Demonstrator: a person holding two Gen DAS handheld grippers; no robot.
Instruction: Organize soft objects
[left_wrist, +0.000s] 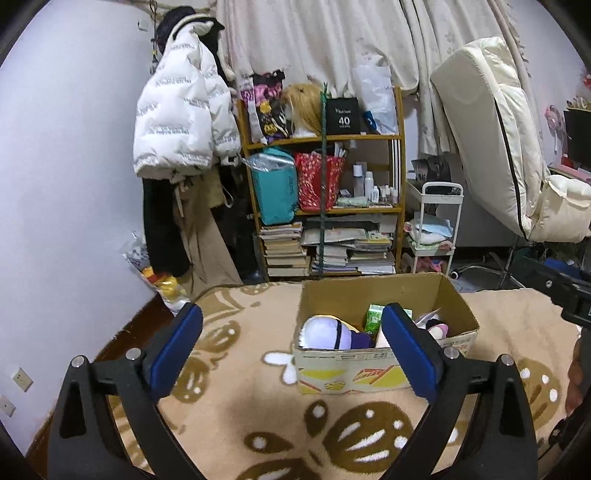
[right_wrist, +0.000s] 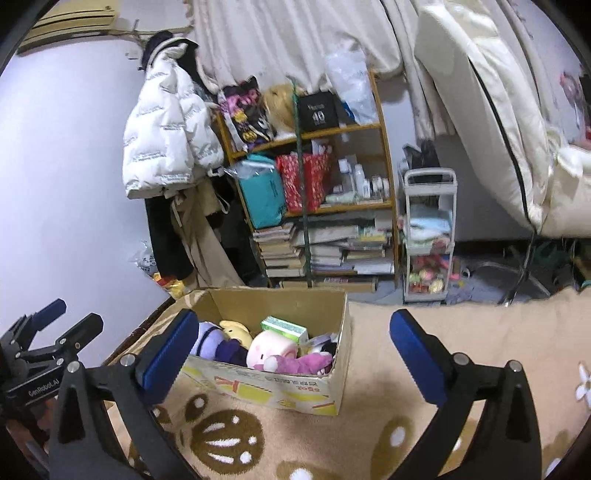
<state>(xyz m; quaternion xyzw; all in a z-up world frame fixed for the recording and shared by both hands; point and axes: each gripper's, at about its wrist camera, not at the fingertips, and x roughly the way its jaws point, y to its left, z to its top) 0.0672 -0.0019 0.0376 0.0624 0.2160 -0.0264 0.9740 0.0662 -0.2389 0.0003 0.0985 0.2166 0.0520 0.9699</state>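
A cardboard box (left_wrist: 384, 371) stands on the beige patterned blanket (left_wrist: 258, 406). It holds soft toys: a white and purple plush (left_wrist: 325, 332), a green tissue pack (left_wrist: 373, 317) and a pink plush (right_wrist: 291, 360). The box also shows in the right wrist view (right_wrist: 280, 387), with a yellow plush (right_wrist: 236, 328) and a pale pink plush (right_wrist: 266, 347) inside. My left gripper (left_wrist: 291, 343) is open and empty, above the blanket just before the box. My right gripper (right_wrist: 291, 350) is open and empty, near the box's front. The left gripper also shows in the right wrist view (right_wrist: 48, 325), at the far left.
A wooden shelf (left_wrist: 325, 206) with bags, bottles and stacked books stands behind the bed. A white puffer jacket (left_wrist: 181, 114) hangs at left. A small white trolley (left_wrist: 436, 229) and a cream chair (left_wrist: 509, 147) stand at right. The bed's left edge (left_wrist: 122, 332) drops to the floor.
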